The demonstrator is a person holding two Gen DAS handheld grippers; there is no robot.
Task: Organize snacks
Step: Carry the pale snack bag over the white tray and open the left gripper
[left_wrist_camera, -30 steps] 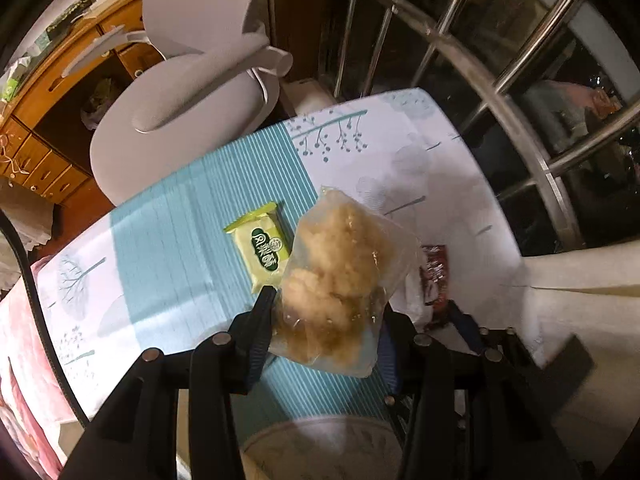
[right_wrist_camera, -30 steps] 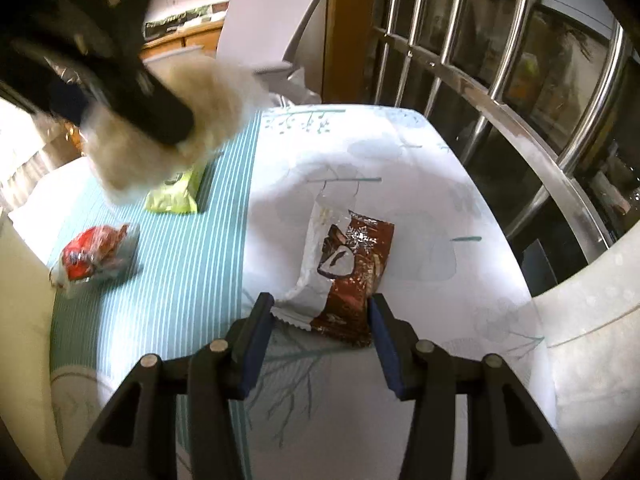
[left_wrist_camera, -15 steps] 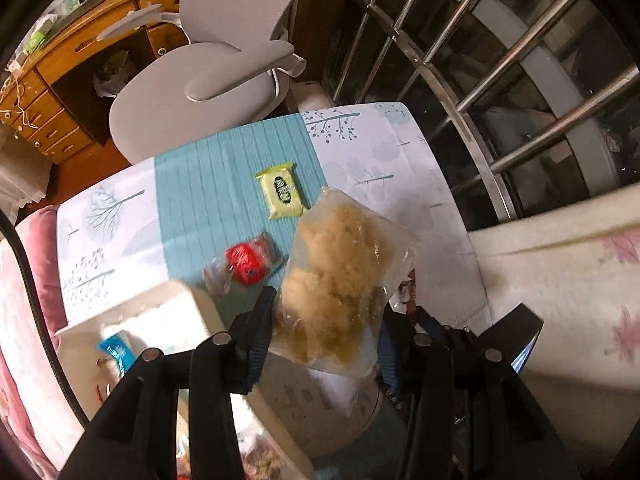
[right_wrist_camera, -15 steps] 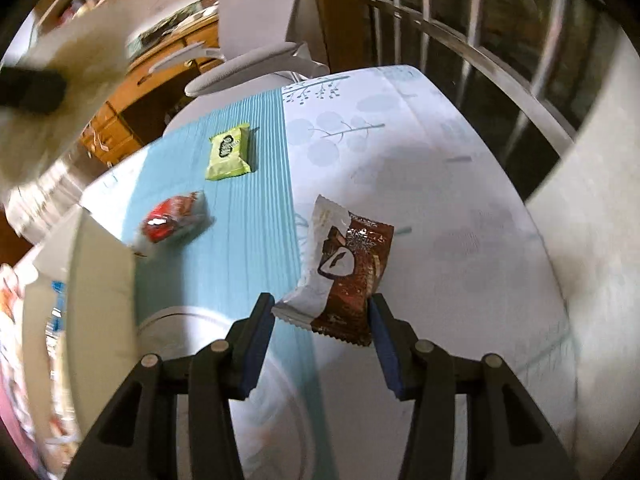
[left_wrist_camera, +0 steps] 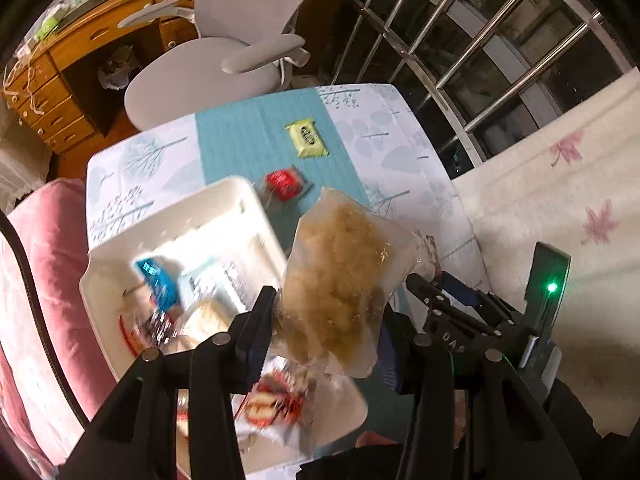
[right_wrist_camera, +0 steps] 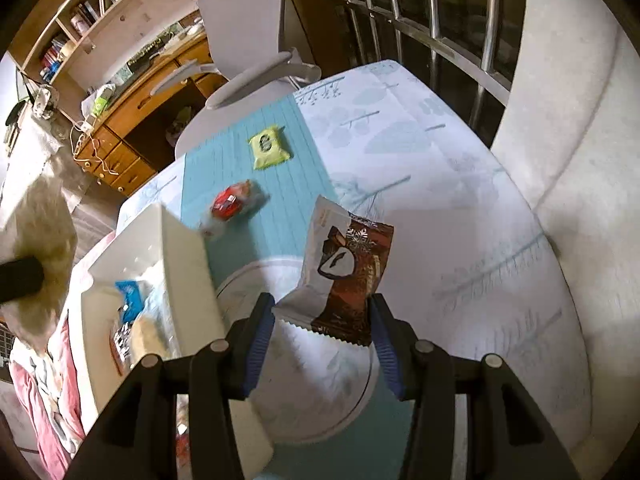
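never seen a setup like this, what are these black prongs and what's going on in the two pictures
The black prongs are two-finger grippers, one in each of a person's hands, with a camera on each looking along the fingers. In the left view, the left gripper holds a clear bag of pale crumbly snack over a white plastic bin with snacks inside. In the right view, the right gripper holds a brown-and-white snack packet. On the teal-and-white tablecloth lie a green packet and a red-wrapped snack.

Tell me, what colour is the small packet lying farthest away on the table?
Yellow-green packet with a dark oval logo, clearest in the right wrist view.
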